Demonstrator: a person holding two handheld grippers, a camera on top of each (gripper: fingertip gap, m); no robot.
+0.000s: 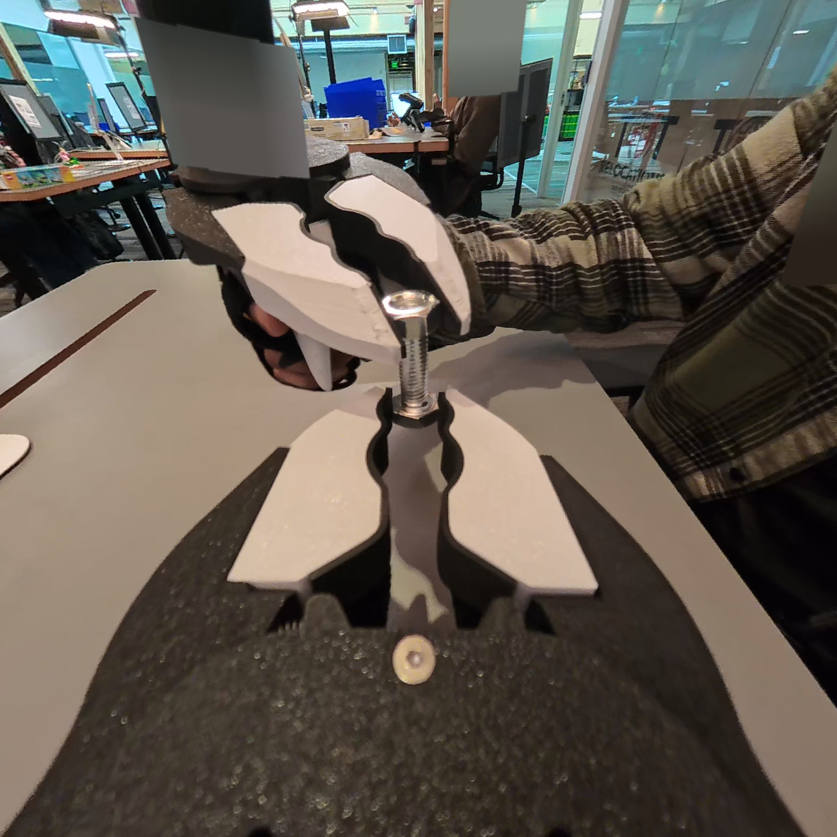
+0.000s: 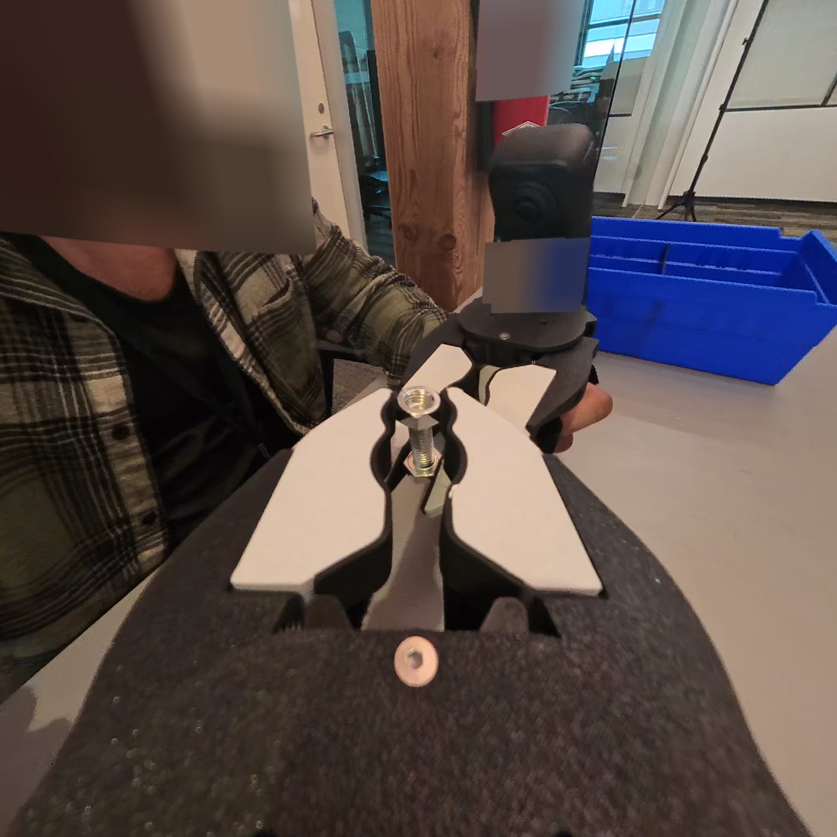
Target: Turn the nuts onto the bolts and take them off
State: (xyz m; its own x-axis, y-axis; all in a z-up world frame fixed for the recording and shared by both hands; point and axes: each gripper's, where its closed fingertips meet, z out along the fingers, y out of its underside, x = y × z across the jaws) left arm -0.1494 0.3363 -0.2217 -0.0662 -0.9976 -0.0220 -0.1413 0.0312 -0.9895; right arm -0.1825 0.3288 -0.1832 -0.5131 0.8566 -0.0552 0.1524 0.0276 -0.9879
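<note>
Pinching the nut [image 1: 413,406], left gripper [image 1: 413,410] pressed its tips on it at 12 o'clock, right gripper [image 2: 417,407] clamped the upright bolt [image 1: 410,351] by its head, plaid sleeve [image 1: 634,271] at 3 o'clock, grey table [image 1: 136,430] beneath, blue bin [image 2: 706,294] at 2 o'clock.

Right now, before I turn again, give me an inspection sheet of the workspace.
Surface: grey table, bare where visible.
Job's things: bolt held upright in the air, head up; nut threaded near its lower end.
Clutter: white flat object at the table's left edge; blue bin at the far side.
Grippers: left gripper shut on the nut; right gripper shut on the bolt's head.
Cables: nothing seen.
Surroundings: wooden post, glass partitions, other desks, a person in a plaid shirt.
</note>
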